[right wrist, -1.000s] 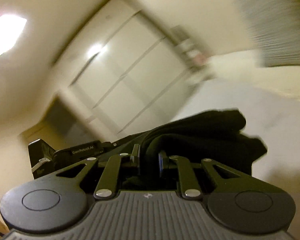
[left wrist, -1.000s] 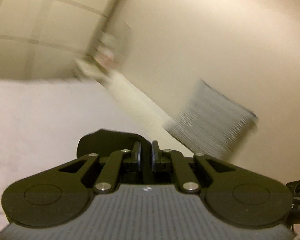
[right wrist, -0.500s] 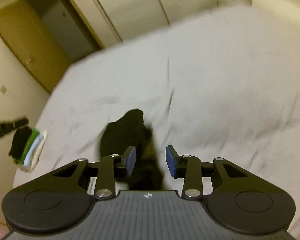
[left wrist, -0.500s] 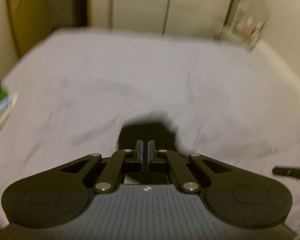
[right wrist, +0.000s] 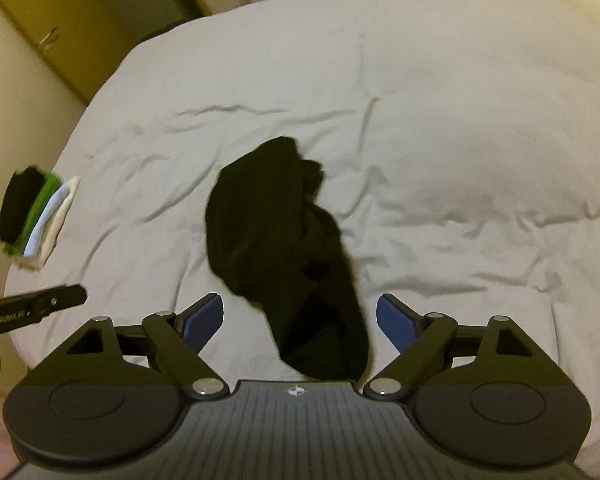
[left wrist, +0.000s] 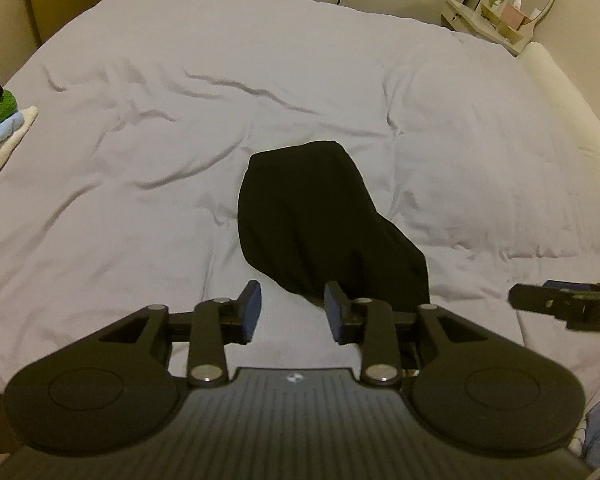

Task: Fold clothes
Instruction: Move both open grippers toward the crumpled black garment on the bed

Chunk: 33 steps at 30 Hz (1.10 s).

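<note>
The left hand-held gripper hangs with its blue-padded jaws parted and nothing between them; its barrel, seen from the right wrist, reads "GenRobot.AI". The right hand-held gripper is spread wide and also holds nothing. A crumpled black garment, soft and lumpy, lies on the wrinkled white bed, just ahead of both sets of jaws. At the bed's left edge sits a folded stack of clothes: black, green, light blue, white. Only the left wrist view shows a cream vanity shelf beyond the bed.
</note>
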Tool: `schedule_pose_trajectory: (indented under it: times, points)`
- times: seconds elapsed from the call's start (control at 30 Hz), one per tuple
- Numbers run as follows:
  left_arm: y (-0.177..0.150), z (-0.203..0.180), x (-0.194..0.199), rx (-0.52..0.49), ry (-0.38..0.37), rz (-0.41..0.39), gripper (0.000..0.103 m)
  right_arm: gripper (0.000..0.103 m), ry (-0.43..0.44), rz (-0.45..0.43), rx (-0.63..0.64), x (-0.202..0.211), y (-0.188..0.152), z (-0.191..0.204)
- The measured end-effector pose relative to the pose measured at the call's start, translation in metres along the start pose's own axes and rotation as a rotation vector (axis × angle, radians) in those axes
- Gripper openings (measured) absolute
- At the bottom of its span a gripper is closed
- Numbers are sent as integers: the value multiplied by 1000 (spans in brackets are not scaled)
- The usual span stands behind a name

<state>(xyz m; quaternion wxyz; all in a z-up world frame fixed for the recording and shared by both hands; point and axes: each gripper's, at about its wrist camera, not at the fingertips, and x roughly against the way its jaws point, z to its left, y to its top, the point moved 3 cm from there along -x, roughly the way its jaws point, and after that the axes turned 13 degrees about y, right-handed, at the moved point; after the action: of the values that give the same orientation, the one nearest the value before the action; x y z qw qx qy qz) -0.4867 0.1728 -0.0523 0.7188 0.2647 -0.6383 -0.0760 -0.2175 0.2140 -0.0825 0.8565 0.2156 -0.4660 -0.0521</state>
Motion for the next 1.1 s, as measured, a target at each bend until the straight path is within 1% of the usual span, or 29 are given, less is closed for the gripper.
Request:
schedule_pose_trajectory:
  times: [0.1, 0.17, 0.27, 0.47, 0.73, 0.9, 1.1]
  points:
    - [-5, -7, 13, 4, 7, -24, 37, 89, 16, 7, 52, 3, -5, 8]
    - [-9, -15, 20, 4, 16, -31, 38, 89, 18, 13, 67, 7, -10, 7]
    - [-19, -29, 31, 4, 24, -38, 43, 89, 22, 24, 77, 15, -20, 2]
    - [-44, -56, 50, 6, 69, -29, 44, 89, 37, 44, 94, 34, -44, -15]
    - [-82, -84, 80, 24, 105, -34, 47, 89, 51, 72, 138, 61, -72, -30]
    - [-102, -92, 96, 44, 126, -50, 49, 89, 67, 80, 175, 72, -85, -31]
    - [-114, -96, 114, 64, 141, -76, 51, 89, 82, 70, 227, 87, -95, -28]
